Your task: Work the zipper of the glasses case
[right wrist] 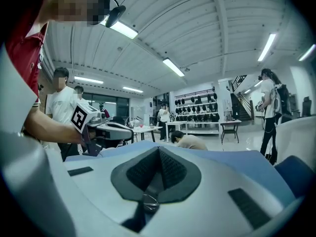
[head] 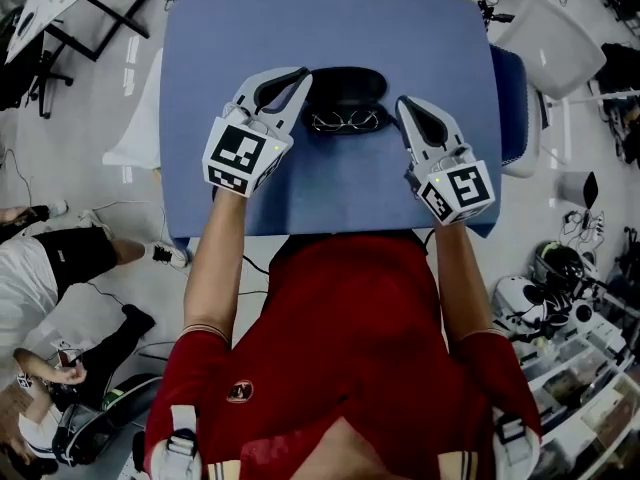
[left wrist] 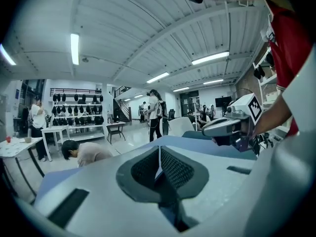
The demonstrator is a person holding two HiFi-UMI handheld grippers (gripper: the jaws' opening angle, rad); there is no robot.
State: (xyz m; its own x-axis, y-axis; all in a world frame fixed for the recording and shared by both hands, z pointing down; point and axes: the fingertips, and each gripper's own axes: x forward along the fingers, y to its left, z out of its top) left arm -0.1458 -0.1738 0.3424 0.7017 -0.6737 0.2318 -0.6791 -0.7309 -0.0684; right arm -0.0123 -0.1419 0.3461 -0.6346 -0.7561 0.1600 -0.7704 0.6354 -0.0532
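Note:
A black glasses case (head: 345, 85) lies open in the middle of the blue table (head: 330, 188). A pair of glasses (head: 345, 121) rests in its nearer half. My left gripper (head: 301, 76) is shut and empty, its tips at the case's left end. My right gripper (head: 403, 103), also shut and empty, has its tips just right of the glasses. In the left gripper view the jaws (left wrist: 159, 151) meet with nothing between them, and the right gripper (left wrist: 232, 127) shows across the table. In the right gripper view the shut jaws (right wrist: 159, 151) hide the case; a bit of the glasses (right wrist: 149, 201) shows below them.
A white chair (head: 553, 43) stands past the table's right corner. A person (head: 60, 258) sits on the floor to the left among cables. In the gripper views, people, tables and shelves (left wrist: 79, 102) fill the room beyond.

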